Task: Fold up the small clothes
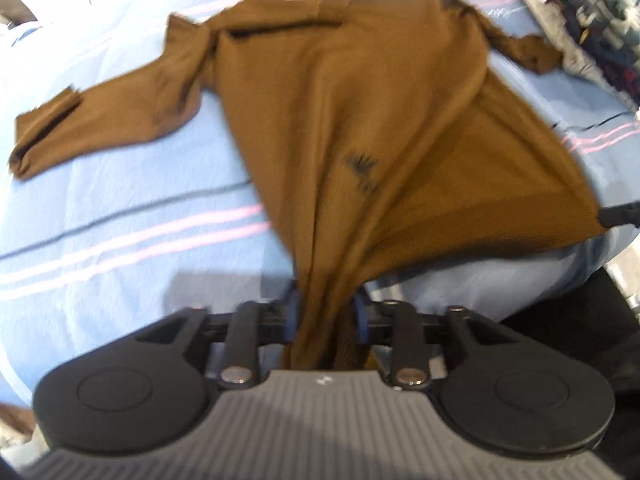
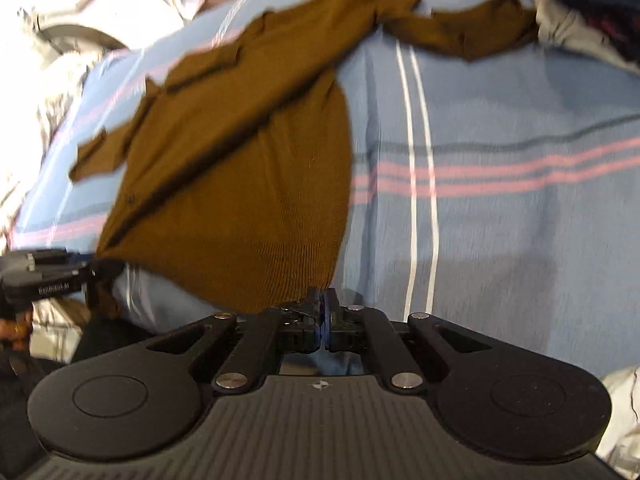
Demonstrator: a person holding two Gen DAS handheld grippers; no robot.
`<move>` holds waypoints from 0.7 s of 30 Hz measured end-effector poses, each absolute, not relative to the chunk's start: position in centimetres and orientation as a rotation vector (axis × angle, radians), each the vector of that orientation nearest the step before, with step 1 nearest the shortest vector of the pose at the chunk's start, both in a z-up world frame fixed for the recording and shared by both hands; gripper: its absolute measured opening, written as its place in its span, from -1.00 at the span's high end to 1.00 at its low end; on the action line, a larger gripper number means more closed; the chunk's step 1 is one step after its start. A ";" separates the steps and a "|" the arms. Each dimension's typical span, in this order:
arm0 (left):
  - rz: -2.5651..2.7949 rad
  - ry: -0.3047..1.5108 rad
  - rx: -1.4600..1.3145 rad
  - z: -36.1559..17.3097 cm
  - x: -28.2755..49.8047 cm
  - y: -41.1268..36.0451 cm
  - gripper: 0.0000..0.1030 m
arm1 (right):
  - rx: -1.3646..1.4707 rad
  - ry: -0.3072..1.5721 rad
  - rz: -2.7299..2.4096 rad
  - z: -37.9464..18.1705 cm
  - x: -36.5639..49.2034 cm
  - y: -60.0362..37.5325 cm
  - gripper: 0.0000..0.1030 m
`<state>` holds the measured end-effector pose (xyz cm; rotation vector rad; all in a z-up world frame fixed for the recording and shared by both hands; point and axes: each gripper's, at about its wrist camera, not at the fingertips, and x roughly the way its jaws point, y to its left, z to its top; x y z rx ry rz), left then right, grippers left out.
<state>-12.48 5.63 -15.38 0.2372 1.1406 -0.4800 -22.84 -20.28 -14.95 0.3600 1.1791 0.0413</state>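
A brown long-sleeved knit top (image 1: 344,92) lies spread on a blue striped bedcover (image 1: 120,208), with its sleeves out to both sides. My left gripper (image 1: 326,316) is shut on a bunched hem corner of the top, which runs back between its fingers. My right gripper (image 2: 323,312) is shut on the other hem corner of the top (image 2: 248,184). The hem hangs stretched between the two grippers, lifted a little off the bed's near edge. The right gripper's tip shows in the left wrist view (image 1: 618,216), and the left gripper shows in the right wrist view (image 2: 48,276).
A pile of dark and grey clothes (image 1: 592,20) lies at the far right of the bed, also in the right wrist view (image 2: 588,4). White crumpled fabric (image 2: 80,12) lies at the far left. The bedcover (image 2: 500,200) is bare right of the top.
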 end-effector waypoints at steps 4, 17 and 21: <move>-0.450 1.109 0.247 -14.3 -12.6 6.7 -0.14 | 0.291 1.206 -0.011 -15.0 -22.7 -20.7 0.85; -0.502 0.702 0.405 -6.4 -3.3 7.7 -1.00 | 0.265 0.836 0.261 -7.8 -10.1 -21.9 -1.00; -0.624 0.619 0.424 -6.9 0.6 5.4 -0.99 | 0.124 0.775 0.318 -7.6 -5.1 -21.4 -1.00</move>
